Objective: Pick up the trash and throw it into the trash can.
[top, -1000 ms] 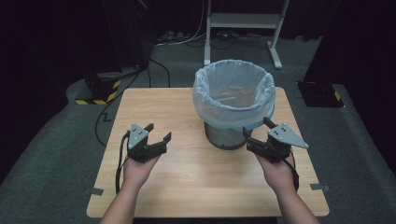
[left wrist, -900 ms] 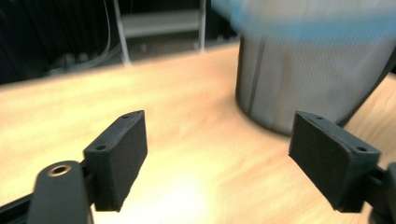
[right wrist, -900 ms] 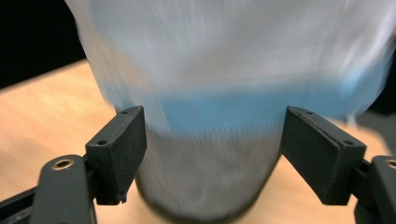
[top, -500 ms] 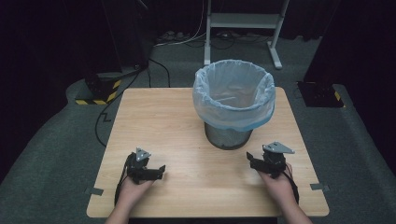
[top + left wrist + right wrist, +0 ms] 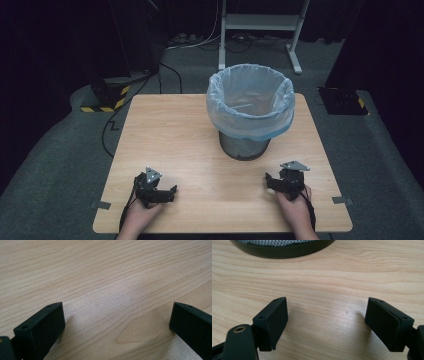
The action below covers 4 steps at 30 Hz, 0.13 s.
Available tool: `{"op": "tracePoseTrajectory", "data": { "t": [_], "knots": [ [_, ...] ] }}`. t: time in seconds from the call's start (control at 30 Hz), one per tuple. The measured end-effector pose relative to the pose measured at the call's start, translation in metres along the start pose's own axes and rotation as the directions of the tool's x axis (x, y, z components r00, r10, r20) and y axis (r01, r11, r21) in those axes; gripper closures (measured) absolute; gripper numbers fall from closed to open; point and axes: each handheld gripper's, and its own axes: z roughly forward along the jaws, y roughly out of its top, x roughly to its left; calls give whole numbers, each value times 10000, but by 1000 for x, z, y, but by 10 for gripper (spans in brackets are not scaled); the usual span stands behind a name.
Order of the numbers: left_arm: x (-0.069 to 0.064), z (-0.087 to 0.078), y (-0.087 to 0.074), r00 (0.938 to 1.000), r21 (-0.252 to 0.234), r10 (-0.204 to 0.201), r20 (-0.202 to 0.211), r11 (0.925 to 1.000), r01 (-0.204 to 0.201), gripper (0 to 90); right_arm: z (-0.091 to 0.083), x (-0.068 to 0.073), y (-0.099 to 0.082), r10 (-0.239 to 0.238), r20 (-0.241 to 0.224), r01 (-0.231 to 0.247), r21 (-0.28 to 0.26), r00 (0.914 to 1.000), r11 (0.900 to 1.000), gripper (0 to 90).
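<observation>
High view: both grippers — left gripper point(image 5: 167, 192), right gripper point(image 5: 272, 181) (fingers apart) — low over table point(image 5: 200, 130).

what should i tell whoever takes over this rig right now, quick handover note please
Left gripper: low at the near left of the wooden table, jaws just opened wide, nothing between them.
Right gripper: low at the near right, jaws apart after opening further, nothing held.
Waste bin: upright at the far middle of the table, pale blue bag liner folded over its rim; its base lies just ahead of the right gripper.
Done: liner is fitted, both grippers are free of it.
Left: nothing obvious; check that the liner sits evenly.
</observation>
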Motion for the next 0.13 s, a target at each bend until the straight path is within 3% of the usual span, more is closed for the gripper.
{"op": "tracePoseTrajectory", "data": {
  "t": [0.13],
  "knots": [
    [-1,-1,0,10000,-14,17,-59,10000,-18,9,0,1,0,-38,29,38,-42,10000,10000,192]
  ]
}}
